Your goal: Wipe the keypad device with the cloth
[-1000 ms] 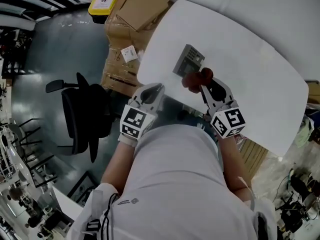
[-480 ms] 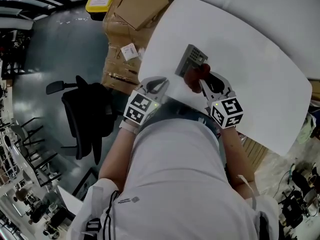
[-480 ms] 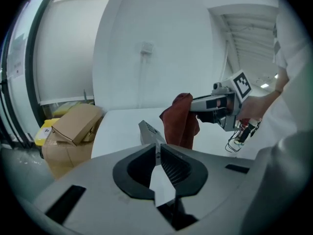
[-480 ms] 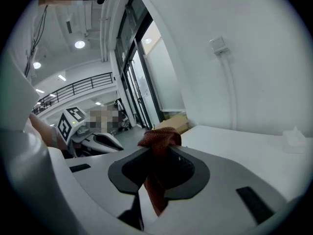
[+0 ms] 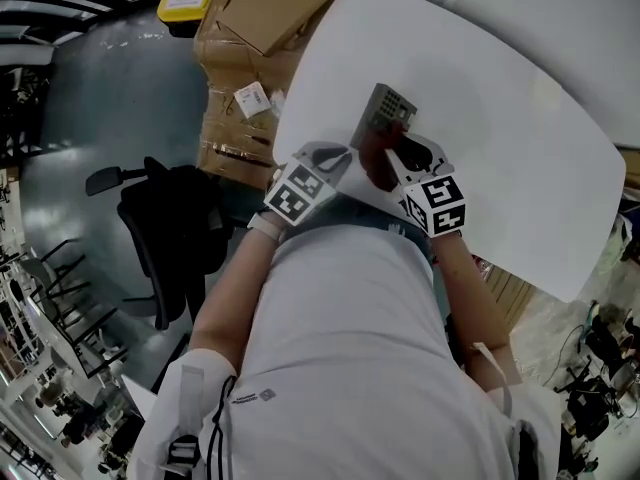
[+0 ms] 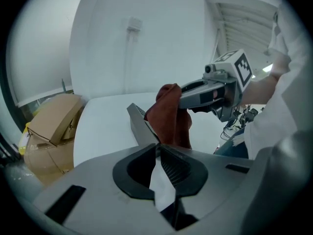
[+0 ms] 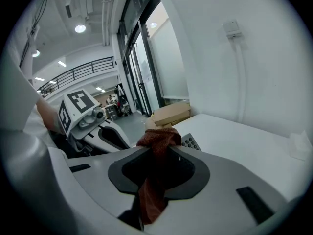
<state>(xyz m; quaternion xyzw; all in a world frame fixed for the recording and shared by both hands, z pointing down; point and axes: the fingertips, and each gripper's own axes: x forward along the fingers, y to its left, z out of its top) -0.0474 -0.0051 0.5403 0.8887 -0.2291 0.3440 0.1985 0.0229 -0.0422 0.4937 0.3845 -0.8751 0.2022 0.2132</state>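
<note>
While the right gripper (image 7: 164, 150) pinches a rust-red cloth (image 7: 157, 137) tight between its closed jaws, the bunched cloth sits against the near end of the grey keypad device (image 5: 386, 108), which rests close to the near edge of a white table (image 5: 500, 118). The left gripper (image 6: 156, 147) has its jaws drawn together with nothing between them, tips just beside the device's near corner. Cardboard boxes (image 5: 250, 28) stand on the floor beyond the table
</note>
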